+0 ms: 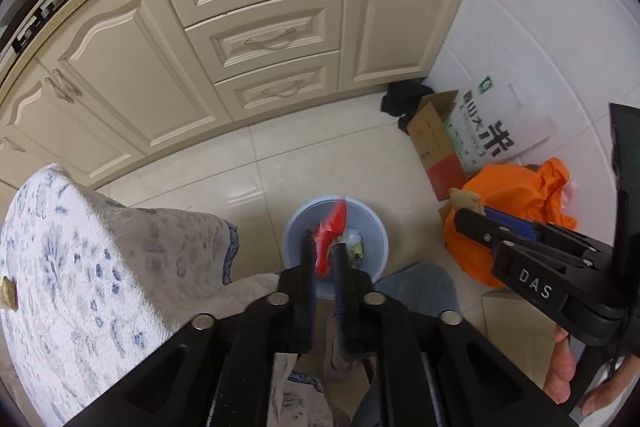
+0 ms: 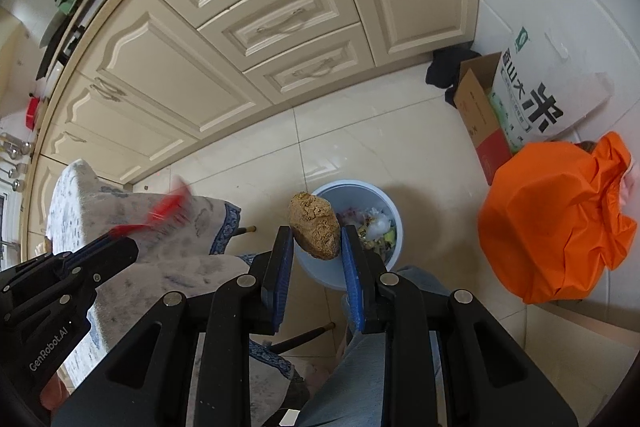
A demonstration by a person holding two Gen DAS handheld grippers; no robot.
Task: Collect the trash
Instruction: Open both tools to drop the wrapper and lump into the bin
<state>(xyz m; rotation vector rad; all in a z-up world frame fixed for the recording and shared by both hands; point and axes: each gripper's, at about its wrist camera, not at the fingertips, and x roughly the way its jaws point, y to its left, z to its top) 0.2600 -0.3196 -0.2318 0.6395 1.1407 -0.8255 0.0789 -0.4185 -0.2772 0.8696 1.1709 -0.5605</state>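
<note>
- Cream floor tiles (image 1: pixel 328 155) and cream cabinets (image 1: pixel 256 27) fill this kitchen corner; both grippers point steeply down over a pale blue bin (image 1: pixel 294 227) on the floor.
- Nearest, the left gripper (image 1: pixel 324 251) has its jaws narrow, a red wrapper (image 1: pixel 332 227) between them; it is blurred, so whether the pads press it I cannot tell. It hangs over the bin's mouth.
- Right gripper (image 2: pixel 316 235) is clamped on a brown crumbly lump (image 2: pixel 315 225), rough and bread-like, at the bin's rim (image 2: pixel 352 185), about nine o'clock of the opening.
- Inside, the bin already holds scraps (image 2: pixel 376 227) of white and yellow-green litter, so collecting seems well under way.
- Left to do, as I judge: let both pieces fall in.
- Beyond, at two o'clock, an orange bag (image 2: pixel 552 219), a cardboard box (image 2: pixel 480 111) and a white printed sack (image 2: pixel 532 95) stand against the wall.
</note>
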